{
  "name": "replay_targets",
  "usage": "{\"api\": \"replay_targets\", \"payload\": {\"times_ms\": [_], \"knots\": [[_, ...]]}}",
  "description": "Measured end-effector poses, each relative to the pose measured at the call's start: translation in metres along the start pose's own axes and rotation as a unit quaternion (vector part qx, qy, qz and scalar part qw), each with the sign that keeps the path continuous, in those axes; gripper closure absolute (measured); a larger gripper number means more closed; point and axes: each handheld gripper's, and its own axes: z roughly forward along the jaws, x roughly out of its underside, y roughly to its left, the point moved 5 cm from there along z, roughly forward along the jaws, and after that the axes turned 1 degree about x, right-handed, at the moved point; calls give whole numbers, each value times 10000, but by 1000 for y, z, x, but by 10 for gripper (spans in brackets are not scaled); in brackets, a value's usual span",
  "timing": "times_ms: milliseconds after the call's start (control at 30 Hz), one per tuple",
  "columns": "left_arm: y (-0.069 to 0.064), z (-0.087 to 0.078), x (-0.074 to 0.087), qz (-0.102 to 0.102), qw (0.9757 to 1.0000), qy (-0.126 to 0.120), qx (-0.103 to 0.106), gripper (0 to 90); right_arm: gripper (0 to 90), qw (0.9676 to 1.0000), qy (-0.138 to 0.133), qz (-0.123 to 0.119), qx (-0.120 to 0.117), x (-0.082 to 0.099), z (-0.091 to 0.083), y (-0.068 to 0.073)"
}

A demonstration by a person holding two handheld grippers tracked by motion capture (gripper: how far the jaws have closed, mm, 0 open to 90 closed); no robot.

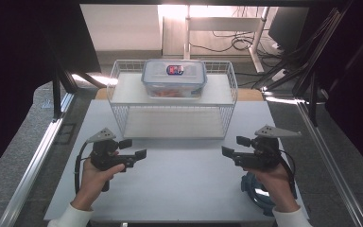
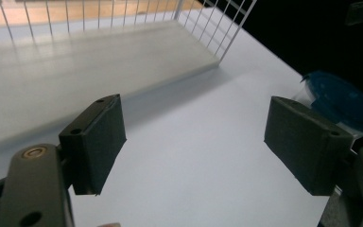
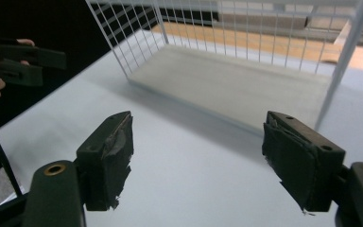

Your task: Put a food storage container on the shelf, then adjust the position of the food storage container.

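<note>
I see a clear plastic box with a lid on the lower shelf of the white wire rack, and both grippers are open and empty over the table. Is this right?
Not quite. The lidded clear plastic box stands on the top shelf of the white wire rack, as the high view shows. The rest holds: the left gripper and right gripper are open and empty over the table.

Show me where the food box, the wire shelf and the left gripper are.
food box (image 1: 174, 75), high view, on its clear lid.
wire shelf (image 1: 123, 90), high view, on its upper board.
left gripper (image 1: 132, 149), high view, between its open jaws.
</note>
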Motion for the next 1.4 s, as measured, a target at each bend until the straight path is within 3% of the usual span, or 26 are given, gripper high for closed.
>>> {"api": "replay_targets", "payload": {"times_ms": [233,433,833,967,1167,1267,1400], "knots": [[9,5,18,-11,9992,220,-337,209,272,9998,213,-24,23,22,6,-7],[12,5,20,-105,9991,239,-342,210,278,9992,402,-46,-17,31,13,-6],[12,2,20,67,9987,260,-438,228,323,9985,539,-30,-19,37,11,-7],[11,3,20,87,9987,292,-419,228,353,9976,640,-34,249,45,5,-17],[9,6,21,186,9981,415,-415,223,413,9968,630,221,445,57,-16,-40],[10,7,22,195,9979,466,-395,217,434,9938,642,382,823,65,-29,-57],[10,8,23,215,9977,502,-404,216,503,9895,619,677,1114,75,-48,-78]]}}
